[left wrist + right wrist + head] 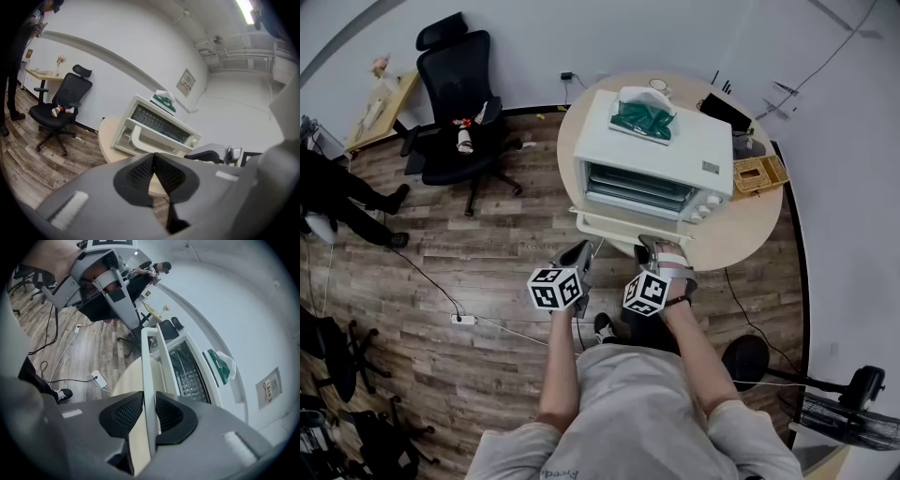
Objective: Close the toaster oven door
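Observation:
A white toaster oven [661, 150] stands on a round table [741, 239], and its door [619, 225] hangs open, folded down toward me. In the right gripper view the door's white handle bar [149, 362] runs straight between the two pads. My right gripper [149, 411] is shut on it, at the door's right end [652, 246]. My left gripper [581, 253] hovers just left of the door's front edge, off the table. Its jaws are shut with nothing in them [153, 161]. The left gripper view shows the oven [159, 124] and its handle [140, 140] beyond.
A tray with a green cloth [642, 117] lies on top of the oven. A wicker basket [759, 173] sits at the table's right. A black office chair [455, 103] stands to the left, and a person's legs [347, 197] are farther left. A power strip [464, 319] and cables lie on the wood floor.

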Tool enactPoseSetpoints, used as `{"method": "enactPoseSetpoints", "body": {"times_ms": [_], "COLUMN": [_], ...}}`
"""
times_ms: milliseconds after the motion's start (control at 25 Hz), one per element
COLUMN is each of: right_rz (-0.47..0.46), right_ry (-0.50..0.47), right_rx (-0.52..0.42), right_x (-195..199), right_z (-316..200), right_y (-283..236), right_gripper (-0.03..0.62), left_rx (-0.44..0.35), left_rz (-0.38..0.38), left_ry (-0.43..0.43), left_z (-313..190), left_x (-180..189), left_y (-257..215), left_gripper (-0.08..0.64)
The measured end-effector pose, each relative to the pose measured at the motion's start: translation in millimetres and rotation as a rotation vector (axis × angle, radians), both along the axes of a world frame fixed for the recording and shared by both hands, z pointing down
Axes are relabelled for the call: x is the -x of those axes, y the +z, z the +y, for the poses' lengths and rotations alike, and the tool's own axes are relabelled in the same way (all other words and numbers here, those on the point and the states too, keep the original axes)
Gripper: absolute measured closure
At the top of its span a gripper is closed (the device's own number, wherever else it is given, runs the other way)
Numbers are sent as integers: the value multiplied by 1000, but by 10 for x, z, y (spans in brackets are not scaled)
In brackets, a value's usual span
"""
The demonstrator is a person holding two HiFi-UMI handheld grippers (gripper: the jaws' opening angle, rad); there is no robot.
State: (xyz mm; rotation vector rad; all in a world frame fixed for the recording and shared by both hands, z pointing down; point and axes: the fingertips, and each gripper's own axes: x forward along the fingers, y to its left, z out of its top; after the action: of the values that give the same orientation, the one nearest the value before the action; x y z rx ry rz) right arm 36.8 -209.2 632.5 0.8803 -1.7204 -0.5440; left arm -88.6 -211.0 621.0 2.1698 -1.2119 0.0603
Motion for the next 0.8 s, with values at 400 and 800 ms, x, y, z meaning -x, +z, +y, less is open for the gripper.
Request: {"method": "enactPoseSetpoints", "body": {"times_ms": [400,800], "right_rz": [5,5], "right_ry": [1,-7], "right_rx": [-27,-60], "right_x": [-45,-83], "right_z": [-139,-284], "right_y": [-135,-237], "right_gripper": [506,499], "left_rx": [-20,-27], "left_rz": [-31,-11], "left_ry": [41,33], "left_z": [10,20], "left_x": [-141,-105], "left_y": [-73,-136], "left_gripper": [503,502]}}
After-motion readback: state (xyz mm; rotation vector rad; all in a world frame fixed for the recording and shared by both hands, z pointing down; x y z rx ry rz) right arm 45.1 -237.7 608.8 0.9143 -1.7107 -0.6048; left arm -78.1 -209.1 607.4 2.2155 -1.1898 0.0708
